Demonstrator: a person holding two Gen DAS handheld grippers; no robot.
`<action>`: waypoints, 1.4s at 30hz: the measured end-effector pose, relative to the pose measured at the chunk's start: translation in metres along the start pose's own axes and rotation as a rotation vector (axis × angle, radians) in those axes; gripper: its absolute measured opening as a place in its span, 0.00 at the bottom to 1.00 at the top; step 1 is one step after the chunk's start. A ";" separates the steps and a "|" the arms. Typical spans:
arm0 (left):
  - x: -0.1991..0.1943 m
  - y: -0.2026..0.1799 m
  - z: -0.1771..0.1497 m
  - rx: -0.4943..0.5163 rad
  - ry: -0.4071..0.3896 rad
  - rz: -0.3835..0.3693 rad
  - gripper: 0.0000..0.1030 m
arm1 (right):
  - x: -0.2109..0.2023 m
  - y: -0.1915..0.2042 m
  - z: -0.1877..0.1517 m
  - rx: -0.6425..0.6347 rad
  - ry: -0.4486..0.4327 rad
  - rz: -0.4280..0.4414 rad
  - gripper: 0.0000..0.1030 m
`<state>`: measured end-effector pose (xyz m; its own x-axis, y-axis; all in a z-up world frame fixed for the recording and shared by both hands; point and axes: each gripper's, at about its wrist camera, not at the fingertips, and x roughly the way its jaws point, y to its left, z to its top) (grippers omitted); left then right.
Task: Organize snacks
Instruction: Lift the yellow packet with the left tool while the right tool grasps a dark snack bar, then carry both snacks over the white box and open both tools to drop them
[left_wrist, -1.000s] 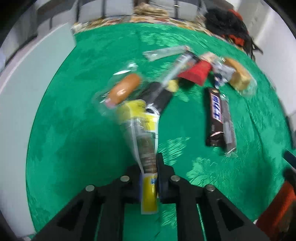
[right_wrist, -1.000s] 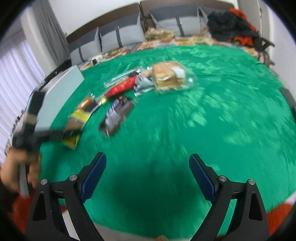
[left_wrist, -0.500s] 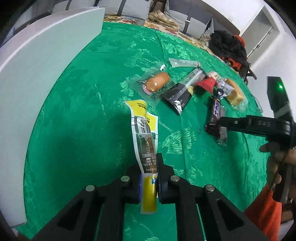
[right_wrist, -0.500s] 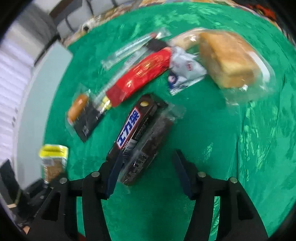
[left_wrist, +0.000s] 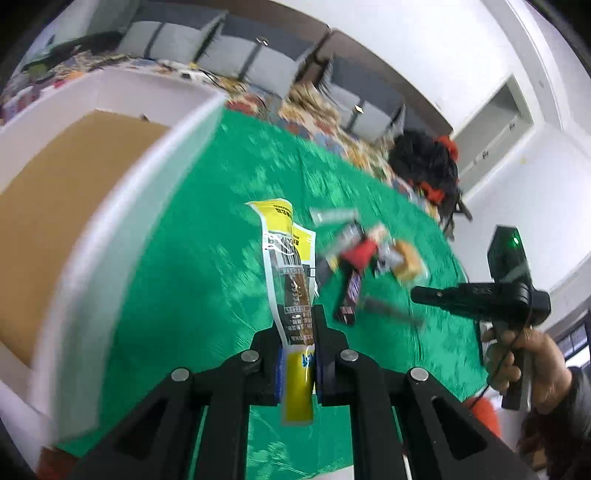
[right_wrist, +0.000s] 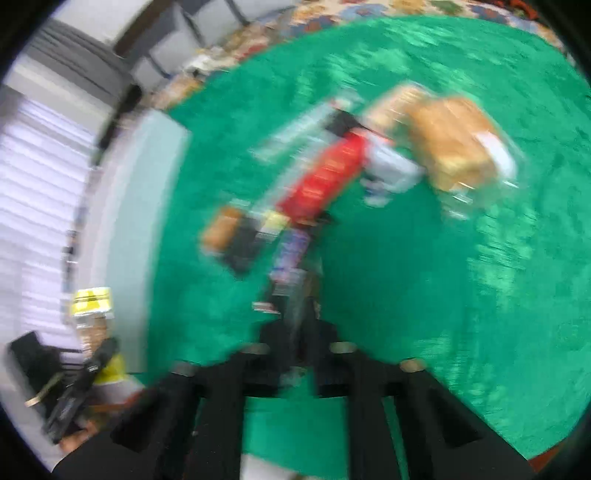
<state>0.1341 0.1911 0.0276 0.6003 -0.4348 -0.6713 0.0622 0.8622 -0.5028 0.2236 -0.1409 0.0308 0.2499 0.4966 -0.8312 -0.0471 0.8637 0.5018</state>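
Now the left gripper (left_wrist: 298, 350) pinches a yellow snack packet (left_wrist: 291, 280) just beside the white box (left_wrist: 122, 206); carry it over the rim before letting go. Farther from the box, the right gripper (right_wrist: 301, 332) has clamped a clear wrapper (right_wrist: 295, 295); the blur hides which.

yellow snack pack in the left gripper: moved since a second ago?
Yes. The yellow snack pack, clamped in the left gripper, has moved away from the snack pile toward the white box, now alongside it.

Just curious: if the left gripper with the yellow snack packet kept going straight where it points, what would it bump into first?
Probably the green tablecloth, short of the snack pile; depth is hard to judge. The left gripper holds the yellow packet.
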 end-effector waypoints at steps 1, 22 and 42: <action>-0.007 0.006 0.007 -0.003 -0.014 0.015 0.10 | -0.004 0.010 0.004 -0.007 -0.010 0.025 0.04; -0.067 0.056 0.015 -0.048 -0.100 0.094 0.10 | 0.083 0.025 -0.061 -0.084 0.145 -0.244 0.18; -0.093 0.178 0.057 -0.130 -0.095 0.593 0.73 | 0.002 0.305 -0.006 -0.379 -0.082 0.304 0.56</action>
<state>0.1347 0.4002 0.0314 0.5714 0.1395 -0.8087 -0.3986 0.9086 -0.1250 0.2035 0.1241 0.1803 0.2450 0.7358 -0.6313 -0.4745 0.6588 0.5838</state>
